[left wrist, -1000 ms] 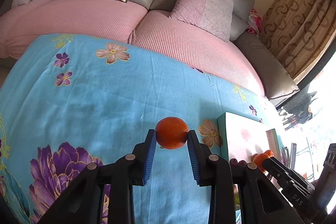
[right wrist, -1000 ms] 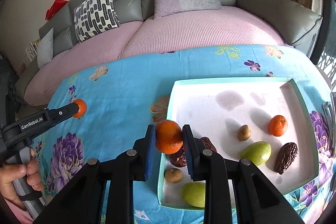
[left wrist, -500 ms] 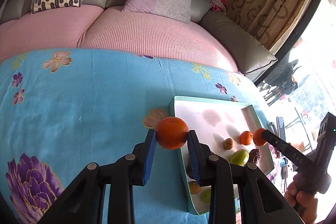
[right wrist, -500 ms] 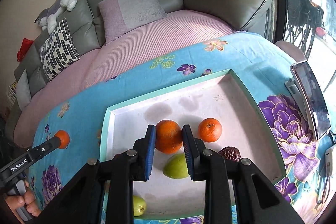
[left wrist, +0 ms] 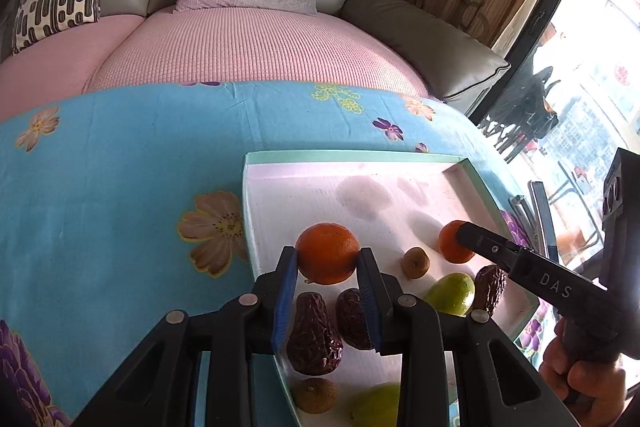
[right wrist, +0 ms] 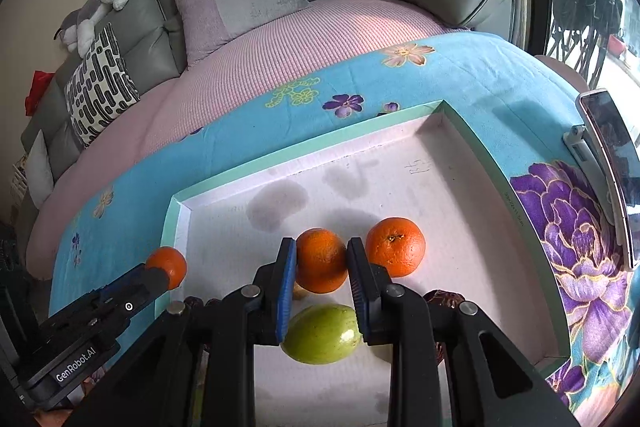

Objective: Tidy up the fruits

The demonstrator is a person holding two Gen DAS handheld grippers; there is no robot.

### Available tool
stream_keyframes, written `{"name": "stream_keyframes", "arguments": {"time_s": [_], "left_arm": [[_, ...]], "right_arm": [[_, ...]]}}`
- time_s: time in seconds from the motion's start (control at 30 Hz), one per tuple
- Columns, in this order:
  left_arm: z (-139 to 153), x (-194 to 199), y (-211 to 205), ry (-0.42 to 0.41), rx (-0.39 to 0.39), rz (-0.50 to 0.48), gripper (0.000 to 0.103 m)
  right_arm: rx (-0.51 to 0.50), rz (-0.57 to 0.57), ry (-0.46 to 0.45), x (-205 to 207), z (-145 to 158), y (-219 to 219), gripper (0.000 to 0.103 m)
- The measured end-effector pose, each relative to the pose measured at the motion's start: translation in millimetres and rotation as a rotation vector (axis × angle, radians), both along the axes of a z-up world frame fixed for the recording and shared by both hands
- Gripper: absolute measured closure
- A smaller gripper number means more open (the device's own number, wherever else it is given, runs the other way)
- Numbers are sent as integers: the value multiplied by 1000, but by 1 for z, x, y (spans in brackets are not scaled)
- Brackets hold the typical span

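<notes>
both tools now over tray [right wrist: 472, 131], left tool [left wrist: 327, 259] gripping orange [left wrist: 327, 253], right tool [right wrist: 321, 261] gripping mandarin [right wrist: 320, 259]

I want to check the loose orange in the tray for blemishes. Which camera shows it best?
The right wrist view: the loose orange sits whole and close, stem scar showing. In the left wrist view, the right gripper largely blocks that area.

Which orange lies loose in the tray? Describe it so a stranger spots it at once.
On the blue flowered cloth sits a white tray with a green rim. The loose orange rests on its floor, just right of the right gripper. Unlike the held orange beside it, no gripper grips it, and its stem dimple shows.
</notes>
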State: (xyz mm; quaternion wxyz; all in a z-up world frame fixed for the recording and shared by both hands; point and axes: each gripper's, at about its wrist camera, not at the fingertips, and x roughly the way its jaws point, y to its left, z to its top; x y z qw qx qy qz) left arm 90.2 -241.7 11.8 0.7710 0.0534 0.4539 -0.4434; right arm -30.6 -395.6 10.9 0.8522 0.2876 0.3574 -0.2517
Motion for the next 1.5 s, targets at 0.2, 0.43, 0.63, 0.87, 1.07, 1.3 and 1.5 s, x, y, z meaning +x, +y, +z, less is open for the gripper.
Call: {"name": "stream_keyframes", "arguments": {"time_s": [0.2, 0.43, 0.63, 0.87, 1.07, 1.3, 1.5], "left_arm": [[-15, 1, -8, -7, 57, 12, 71], [-22, 3, -10, 8, 76, 15, 71], [-20, 2, -11, 12, 86, 12, 70], [-5, -2, -1, 0, 69, 9, 69], [11, 3, 32, -40, 65, 116, 28], [15, -1, 86, -138, 126, 257, 0], [14, -25, 124, -223, 191, 323, 0]], "right_arm": [[11, -3, 46, 3, -13, -3, 76], [17, -2, 52, 2, -15, -4, 76], [26, -8, 49, 0, -15, -4, 75], [27, -10, 36, -8, -9, -2, 70], [17, 15, 20, -19, -1, 13, 59], [2, 59, -33, -31, 3, 47, 24], [-34, 121, -54, -38, 0, 87, 15]]}}
